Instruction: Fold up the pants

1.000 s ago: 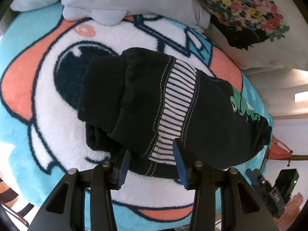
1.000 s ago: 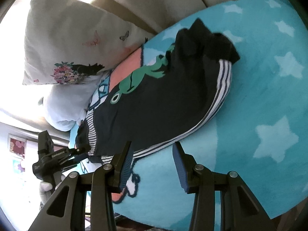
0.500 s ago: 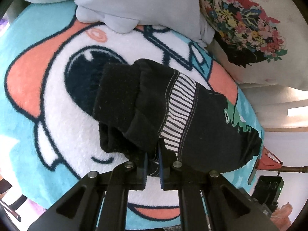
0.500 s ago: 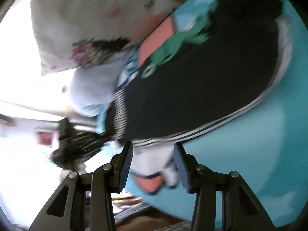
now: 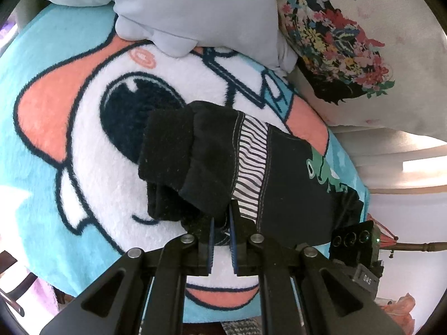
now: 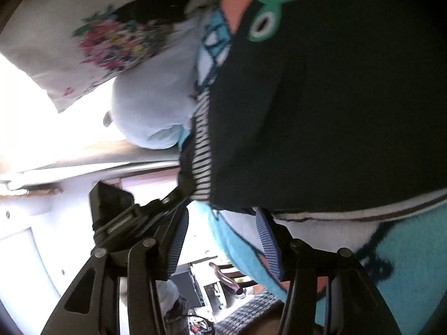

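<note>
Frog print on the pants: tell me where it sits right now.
In the left wrist view the frog print sits right of centre on the black pants, beyond the striped band, near the blanket edge below the floral pillow.

Your left wrist view looks down close over the pants (image 5: 251,167); your right view faces them closer (image 6: 321,97), blurred; both share the floral pillow (image 5: 349,42).
</note>
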Demonstrator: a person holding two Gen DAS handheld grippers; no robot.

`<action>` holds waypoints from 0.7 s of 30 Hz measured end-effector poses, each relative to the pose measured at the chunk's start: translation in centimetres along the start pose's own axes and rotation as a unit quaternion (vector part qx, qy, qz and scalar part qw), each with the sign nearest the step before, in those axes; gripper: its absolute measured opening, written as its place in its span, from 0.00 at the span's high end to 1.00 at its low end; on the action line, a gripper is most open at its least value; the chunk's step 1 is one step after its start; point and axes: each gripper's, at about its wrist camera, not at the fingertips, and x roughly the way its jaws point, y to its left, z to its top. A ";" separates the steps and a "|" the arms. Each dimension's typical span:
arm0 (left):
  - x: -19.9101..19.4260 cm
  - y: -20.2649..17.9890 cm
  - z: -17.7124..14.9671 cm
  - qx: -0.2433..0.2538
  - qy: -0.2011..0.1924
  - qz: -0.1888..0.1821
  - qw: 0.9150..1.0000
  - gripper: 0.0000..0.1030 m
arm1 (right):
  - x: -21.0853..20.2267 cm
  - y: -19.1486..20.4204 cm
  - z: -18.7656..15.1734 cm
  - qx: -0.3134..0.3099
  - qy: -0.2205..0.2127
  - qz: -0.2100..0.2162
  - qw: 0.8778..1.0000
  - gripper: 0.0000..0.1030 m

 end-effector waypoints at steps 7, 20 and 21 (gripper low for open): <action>0.6 0.4 0.2 0.001 0.004 -0.001 1.000 0.92 | -2.6 -0.3 0.7 0.002 -0.091 -0.069 0.993 0.45; 0.1 -0.4 2.2 0.001 0.003 -0.040 0.999 0.94 | -12.1 -0.8 3.8 0.002 -0.237 -0.169 0.957 0.92; 0.2 -0.5 2.6 -0.002 0.004 -0.043 0.999 0.94 | -12.4 -0.2 4.1 -0.008 -0.240 -0.175 0.955 0.92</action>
